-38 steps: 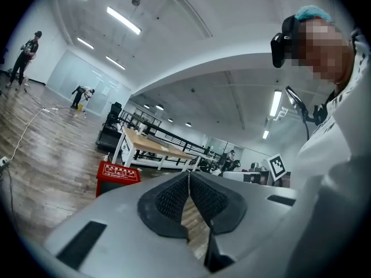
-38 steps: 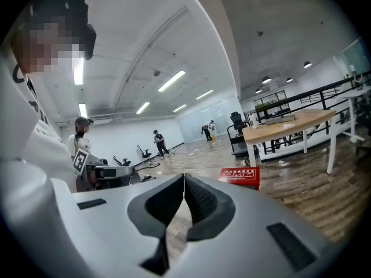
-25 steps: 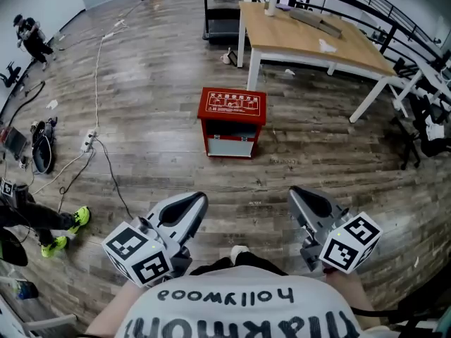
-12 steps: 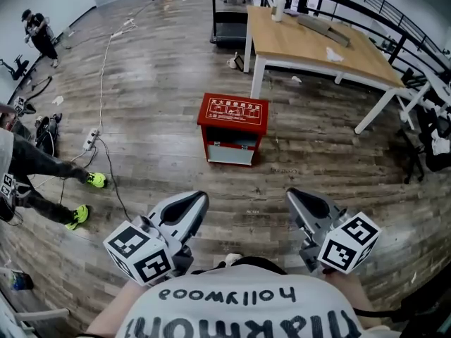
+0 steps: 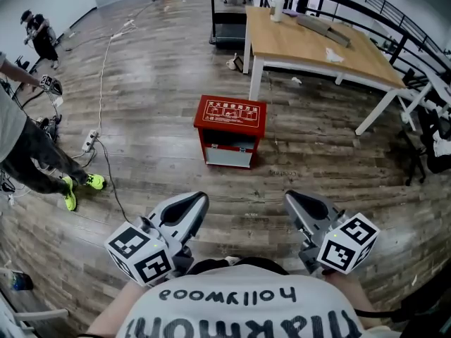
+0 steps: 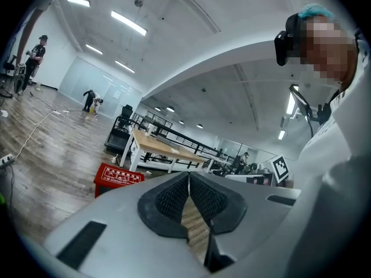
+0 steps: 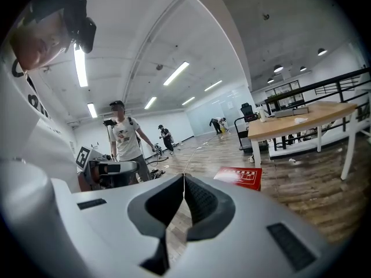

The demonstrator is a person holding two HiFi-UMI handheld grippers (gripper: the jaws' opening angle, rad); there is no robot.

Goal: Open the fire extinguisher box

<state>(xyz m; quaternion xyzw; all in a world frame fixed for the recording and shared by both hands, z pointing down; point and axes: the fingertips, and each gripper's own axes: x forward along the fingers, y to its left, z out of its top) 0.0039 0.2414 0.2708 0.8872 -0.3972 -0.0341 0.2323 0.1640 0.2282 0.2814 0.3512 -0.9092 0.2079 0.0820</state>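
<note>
The red fire extinguisher box (image 5: 230, 129) stands on the wooden floor ahead of me, its lid with white print down and its grey front panel facing me. It also shows as a red box (image 6: 118, 176) in the left gripper view and as a red lid (image 7: 240, 176) in the right gripper view. My left gripper (image 5: 200, 198) is held low at the near left, jaws shut with nothing between them. My right gripper (image 5: 290, 197) is at the near right, also shut and empty. Both are well short of the box.
A wooden table with white legs (image 5: 315, 39) stands behind the box to the right. A treadmill (image 5: 228, 16) is at the back. A power strip and cables (image 5: 90, 140) lie to the left, where a person (image 5: 32, 146) walks. Dark chairs (image 5: 430, 136) stand at the right edge.
The view has shifted slightly, and the box sits a little nearer in it. The person at the left has stepped further into view. Both grippers have kept their places.
</note>
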